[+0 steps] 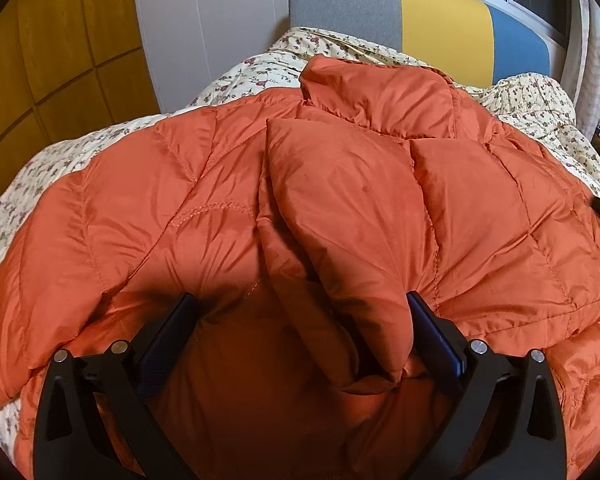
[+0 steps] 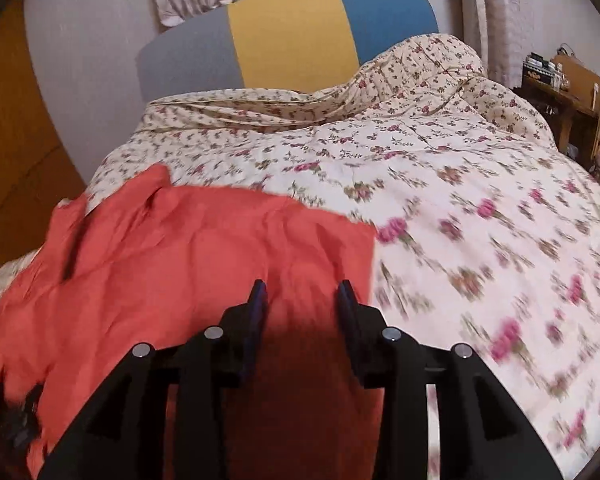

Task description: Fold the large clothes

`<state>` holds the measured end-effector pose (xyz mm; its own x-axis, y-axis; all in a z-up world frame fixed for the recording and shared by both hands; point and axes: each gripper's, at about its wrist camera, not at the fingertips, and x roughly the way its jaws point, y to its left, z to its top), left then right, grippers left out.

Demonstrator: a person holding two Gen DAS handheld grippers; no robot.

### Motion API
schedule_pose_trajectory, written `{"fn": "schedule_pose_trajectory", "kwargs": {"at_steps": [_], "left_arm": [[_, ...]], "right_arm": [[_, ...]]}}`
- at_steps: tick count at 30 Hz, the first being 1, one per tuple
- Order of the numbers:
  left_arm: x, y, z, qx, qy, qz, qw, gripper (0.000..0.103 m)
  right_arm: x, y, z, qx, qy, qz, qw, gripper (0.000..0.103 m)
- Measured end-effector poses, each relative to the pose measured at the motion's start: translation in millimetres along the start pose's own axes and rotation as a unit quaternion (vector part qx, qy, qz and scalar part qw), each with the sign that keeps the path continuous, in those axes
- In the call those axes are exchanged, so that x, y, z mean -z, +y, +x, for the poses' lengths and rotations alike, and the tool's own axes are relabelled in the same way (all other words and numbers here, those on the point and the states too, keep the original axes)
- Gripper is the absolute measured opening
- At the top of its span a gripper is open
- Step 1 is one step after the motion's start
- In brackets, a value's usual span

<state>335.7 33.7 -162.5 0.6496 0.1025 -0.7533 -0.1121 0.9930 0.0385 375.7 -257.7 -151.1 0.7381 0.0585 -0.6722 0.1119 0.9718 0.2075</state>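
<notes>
Orange quilted jacket (image 1: 340,208) lay on the floral bedspread (image 2: 460,208); left gripper (image 1: 302,304) gaped wide around a puffed fold, while only the right gripper (image 2: 302,292), part-open, gripping nothing, showed bare bedding.

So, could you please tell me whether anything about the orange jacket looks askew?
The orange jacket is not flat: a puffy fold stands up between the left tongs, and the collar is rumpled on the floral bedspread.

Orange quilted puffer jacket (image 1: 340,184) lies spread on bed, collar far end, sleeve folded across.
</notes>
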Motion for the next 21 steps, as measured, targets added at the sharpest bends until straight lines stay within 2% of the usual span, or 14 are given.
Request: {"fn": "schedule_pose_trajectory", "kwargs": {"at_steps": [2,4,11,12,13,16,21], "left_arm": [[0.0,-0.4,-0.1,0.0,0.0,0.0,1.0,0.1],[0.2,0.0,-0.2,-0.001,0.0,0.001,1.0,0.1],[-0.9,-0.1,0.0,0.0,0.003,0.0,1.0,0.1],[-1.3,0.1,0.0,0.001,0.005,0.0,1.0,0.1],[-2.1,0.4,-0.1,0.001,0.006,-0.001,1.0,0.1],[-4.2,1.6,-2.4,0.002,0.014,-0.001,0.9999,0.1],[4.5,24.8,-28.6,0.048,0.006,-0.042,0.9979,0.1]], "right_arm": [[12.2,1.3,-17.6,0.0,0.0,-0.017,1.0,0.037],[26.2,3.5,-23.6,0.018,0.013,-0.037,0.999,0.037],[42.0,10.9,-2.4,0.061,0.041,-0.057,0.996,0.05],[42.8,10.3,-2.3,0.063,0.04,-0.056,0.996,0.052],[43.2,8.4,-2.3,0.063,0.04,-0.053,0.996,0.06],[42.1,-2.3,-0.2,0.068,0.045,-0.028,0.996,0.072],[40.5,-5.6,-1.6,0.068,0.046,-0.022,0.996,0.073]]}}
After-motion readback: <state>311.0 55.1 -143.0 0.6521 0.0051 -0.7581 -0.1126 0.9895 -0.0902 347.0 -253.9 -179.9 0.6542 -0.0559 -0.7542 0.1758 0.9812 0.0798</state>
